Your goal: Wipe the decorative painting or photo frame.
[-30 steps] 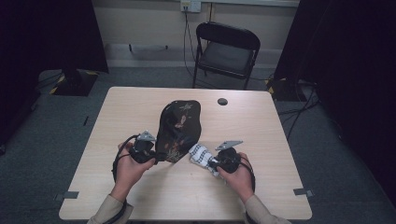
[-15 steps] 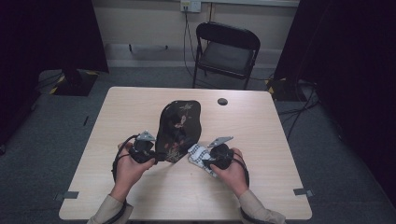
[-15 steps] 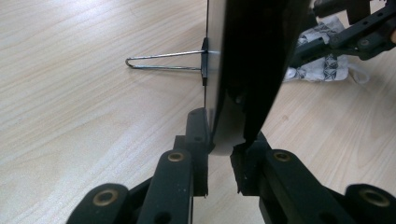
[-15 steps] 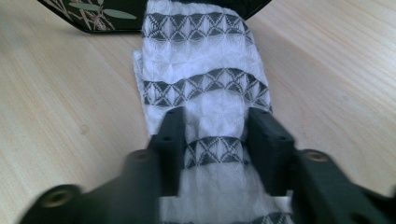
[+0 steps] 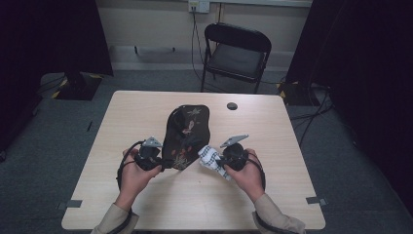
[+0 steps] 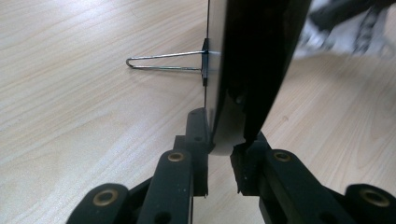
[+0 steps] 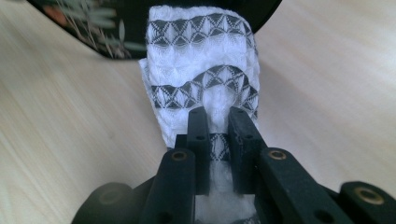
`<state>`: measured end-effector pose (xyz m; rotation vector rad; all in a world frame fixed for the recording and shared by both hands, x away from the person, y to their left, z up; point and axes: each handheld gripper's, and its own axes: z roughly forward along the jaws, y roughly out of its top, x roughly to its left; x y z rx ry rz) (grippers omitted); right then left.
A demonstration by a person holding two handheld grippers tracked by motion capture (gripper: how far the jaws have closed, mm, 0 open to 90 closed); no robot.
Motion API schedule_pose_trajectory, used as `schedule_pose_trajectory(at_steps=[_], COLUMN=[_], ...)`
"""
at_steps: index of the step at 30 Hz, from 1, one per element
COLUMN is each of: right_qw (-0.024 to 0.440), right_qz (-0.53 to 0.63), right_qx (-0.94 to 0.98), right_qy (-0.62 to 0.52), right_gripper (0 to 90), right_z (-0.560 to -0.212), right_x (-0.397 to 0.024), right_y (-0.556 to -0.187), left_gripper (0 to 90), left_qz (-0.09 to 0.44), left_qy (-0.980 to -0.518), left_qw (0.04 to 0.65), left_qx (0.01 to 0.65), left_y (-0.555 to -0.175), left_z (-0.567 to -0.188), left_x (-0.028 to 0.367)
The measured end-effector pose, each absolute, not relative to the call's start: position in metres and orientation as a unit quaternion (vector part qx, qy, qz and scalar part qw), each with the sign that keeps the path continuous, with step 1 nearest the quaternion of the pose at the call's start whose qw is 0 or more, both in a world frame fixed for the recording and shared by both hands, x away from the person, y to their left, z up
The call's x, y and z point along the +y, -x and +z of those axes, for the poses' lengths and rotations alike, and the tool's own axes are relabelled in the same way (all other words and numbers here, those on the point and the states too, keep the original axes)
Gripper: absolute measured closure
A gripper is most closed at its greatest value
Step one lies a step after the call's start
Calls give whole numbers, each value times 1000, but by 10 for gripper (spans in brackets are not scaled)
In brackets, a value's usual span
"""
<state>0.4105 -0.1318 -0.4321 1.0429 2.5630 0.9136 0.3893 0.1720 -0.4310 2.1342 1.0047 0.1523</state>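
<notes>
A black pouch (image 5: pixel 187 134) with embroidered flowers lies on the table (image 5: pixel 146 112). My left gripper (image 5: pixel 163 163) is shut on its near left edge. In the left gripper view the jaws (image 6: pixel 222 140) pinch the pouch's thin edge (image 6: pixel 261 56), which stands upright there with a wire clip handle (image 6: pixel 163 63) sticking out beside it. My right gripper (image 5: pixel 216 163) has just closed on a white cloth (image 5: pixel 208 157) with black patterned bands, held just right of the pouch. In the right gripper view the jaws (image 7: pixel 219 121) press on the cloth (image 7: pixel 201 60), whose far end overlaps the pouch (image 7: pixel 107 28).
A small dark round object (image 5: pixel 232 106) sits near the table's far edge. A black folding chair (image 5: pixel 236 48) stands beyond the table. Dark curtains hang at both sides, and cables run along the floor at the right.
My right hand has lifted slightly with the white cloth, and its jaws have closed on the cloth. The left hand and the pouch have stayed put.
</notes>
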Motion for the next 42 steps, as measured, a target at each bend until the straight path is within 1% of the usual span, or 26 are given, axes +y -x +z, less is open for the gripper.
schedule_pose_trajectory(at_steps=[6,14,16,20,25,31,42], right_qw=[137,181,190,190,190,178,143], right_qz=[333,382,390,396,373,364,346], right_qx=[863,837,831,830,843,847,854], right_qy=[-356,-348,-347,-343,-338,-345,-361], right_gripper=[815,816,816,816,817,817,816], right_z=[-394,-330,-320,-310,-320,-339,-391], right_x=[-139,-139,-138,-129,-115,-115,-113], right_y=[-417,-428,-430,-435,-441,-442,-439], left_gripper=[787,787,787,787,787,787,787], left_qz=[58,58,57,58,58,57,56], left_qy=[-836,-837,-838,-839,-840,-842,-843], left_qw=[378,377,377,377,377,376,375], left_qx=[394,392,391,388,385,383,381], left_y=[-390,-390,-390,-390,-390,-390,-390], left_z=[-431,-430,-430,-430,-430,-430,-430], left_x=[172,172,172,172,172,172,172])
